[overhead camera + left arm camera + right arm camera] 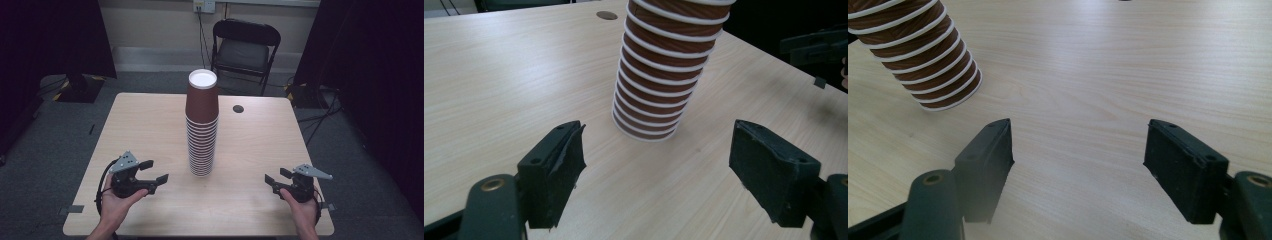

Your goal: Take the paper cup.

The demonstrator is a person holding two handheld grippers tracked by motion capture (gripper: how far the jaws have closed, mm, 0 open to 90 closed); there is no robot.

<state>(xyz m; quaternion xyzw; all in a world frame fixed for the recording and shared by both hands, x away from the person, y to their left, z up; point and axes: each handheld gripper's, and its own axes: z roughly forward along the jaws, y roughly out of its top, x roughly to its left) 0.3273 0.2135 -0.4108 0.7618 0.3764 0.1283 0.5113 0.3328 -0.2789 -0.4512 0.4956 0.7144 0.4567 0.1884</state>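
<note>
We see a tall stack of brown paper cups with white rims (202,127) standing mouth-down near the middle of the pale wood worktop (150,125), its long axis upright, perhaps leaning very slightly. It lies between our two tools, forward of both and well apart from each.

The left tool (154,171) sits at the near left of the worktop with its jaws spread wide and empty, pointing inward toward the stack's base. In the left gripper view the stack (664,70) rises just ahead and slightly right of centre between the jaws. The right tool (276,177) rests at the near right, jaws likewise spread and holding nothing. In the right gripper view the stack (923,55) falls off to the upper left, outside the jaw line.

From this we judge the left tool to be the nearer and the better aimed. A short forward reach would bring its jaws around the lower cups, whereas the right tool would first have to turn toward them.

The cups are nested closely, with white rims banding the lower half and a longer brown wall and white base on top. Being light paper, the column would probably tip easily under a sideways push.
</note>
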